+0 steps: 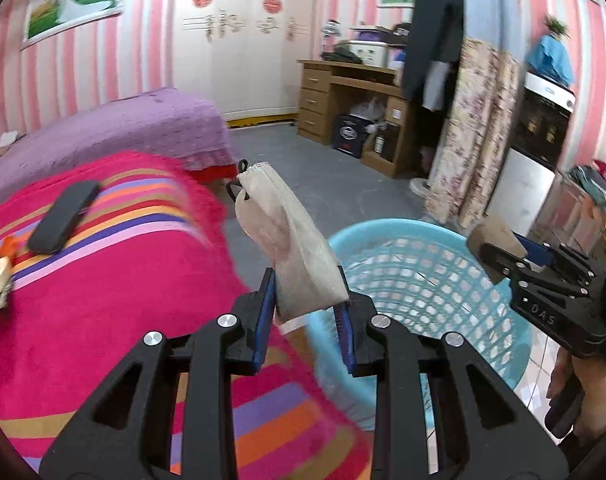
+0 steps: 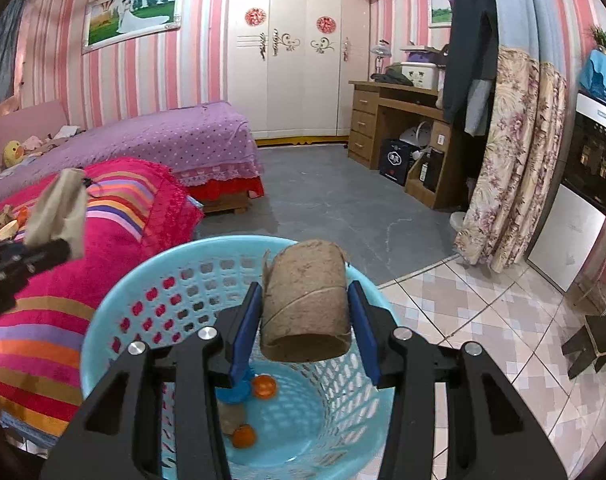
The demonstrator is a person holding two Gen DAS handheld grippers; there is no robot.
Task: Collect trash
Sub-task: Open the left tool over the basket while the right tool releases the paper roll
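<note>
**Both tongs loaded over the blue basket**

Nearest to me, the right tongs (image 2: 305, 312) are clamped on a brown cardboard tube (image 2: 305, 300), its open end facing back, held just above the light blue plastic basket (image 2: 103, 320). Down in the basket's bottom lie two orange pieces (image 2: 264, 386), a blue cap (image 2: 233, 393) and another bit of brownish tube beside them.

To the left, the left tongs (image 1: 305, 308) are pinched nearly closed on the lower end of a crumpled beige paper bag (image 1: 287, 236), which stands up tilted from the pads, at the basket's near rim and by the edge of the bed.

The bed there is covered with a bright pink striped blanket (image 1: 103, 300); a dark flat case (image 1: 63, 216) lies on it, and some scraps sit at its far left edge. Behind comes a purple bedspread (image 2: 175, 136), then grey floor, a wooden desk (image 2: 383, 120), and a white wardrobe (image 2: 295, 60) against the pink striped wall.
</note>
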